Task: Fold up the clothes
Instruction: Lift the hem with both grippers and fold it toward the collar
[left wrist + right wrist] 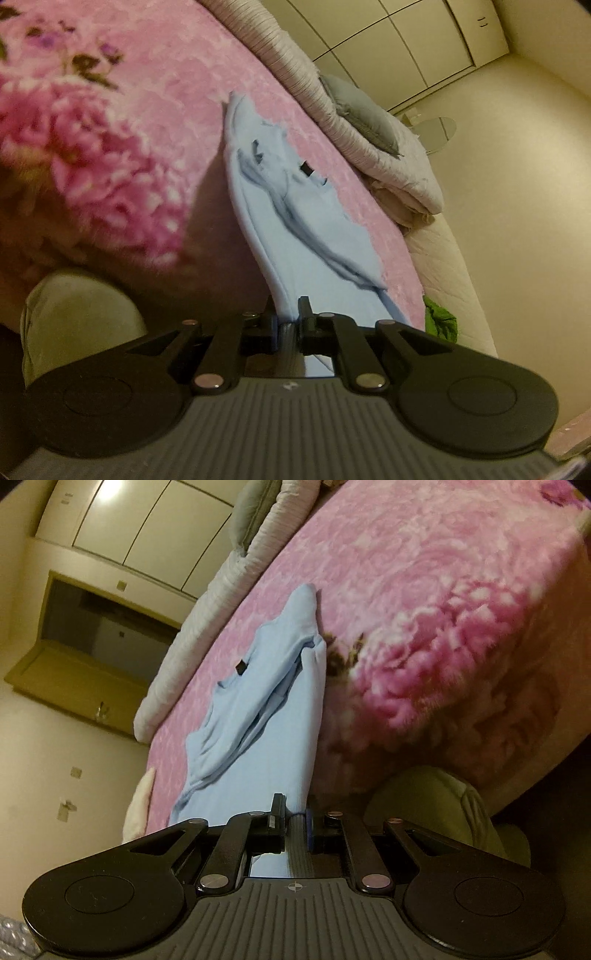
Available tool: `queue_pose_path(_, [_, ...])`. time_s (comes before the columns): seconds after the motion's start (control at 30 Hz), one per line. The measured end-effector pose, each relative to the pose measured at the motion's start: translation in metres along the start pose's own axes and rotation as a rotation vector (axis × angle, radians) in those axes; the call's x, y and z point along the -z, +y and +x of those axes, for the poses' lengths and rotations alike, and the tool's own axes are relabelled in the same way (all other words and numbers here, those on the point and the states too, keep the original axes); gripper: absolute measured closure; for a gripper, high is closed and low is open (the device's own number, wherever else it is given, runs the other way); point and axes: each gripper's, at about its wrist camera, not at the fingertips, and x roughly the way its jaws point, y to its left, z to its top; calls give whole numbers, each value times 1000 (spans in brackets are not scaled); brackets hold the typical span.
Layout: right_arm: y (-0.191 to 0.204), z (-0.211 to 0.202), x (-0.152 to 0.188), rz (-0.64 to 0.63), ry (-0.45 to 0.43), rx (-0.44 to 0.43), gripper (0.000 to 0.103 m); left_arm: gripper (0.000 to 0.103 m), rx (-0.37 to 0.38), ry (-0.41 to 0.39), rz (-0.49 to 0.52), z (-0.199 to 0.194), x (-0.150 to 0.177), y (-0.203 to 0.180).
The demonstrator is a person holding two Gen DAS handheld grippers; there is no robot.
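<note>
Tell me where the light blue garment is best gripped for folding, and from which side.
Grip the light blue garment along its near edge, from the near side of the pink blanket. That edge is flat; the far end is bunched. The left gripper and the right gripper are shut on it there.

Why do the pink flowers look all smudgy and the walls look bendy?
Left wrist view: the pink flowered blanket is smeared by motion blur, and the cream cupboard doors curve from the fisheye lens. Right wrist view: the same blur on the blanket, and glare on the cupboard.
</note>
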Motion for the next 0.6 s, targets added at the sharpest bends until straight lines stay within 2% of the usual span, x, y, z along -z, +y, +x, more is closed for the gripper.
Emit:
queue_pose_path(0.13, [16, -2, -21, -54, -1, -20, 94, 96, 38, -9, 8, 11, -32, -10])
queue_pose_path(0.23, [33, 9, -56, -85, -22, -65, 94, 96, 66, -23, 4, 33, -73, -16])
queue_pose_path(0.33, [49, 35, -101, -104, -42, -96, 94, 96, 68, -30, -6, 74, -124, -15])
queue_pose_path(0.43, [61, 80, -153, -107, -59, -83, 94, 96, 34, -29, -30, 127, -171, -8])
queue_pose_path(0.53, [43, 144, -203, 56, -50, -57, 94, 93, -50, -13, -131, 184, -208, 19])
queue_pose_path(0.6, [25, 185, -233, 197, -29, -27, 89, 94, -96, -6, -202, 207, -223, 38])
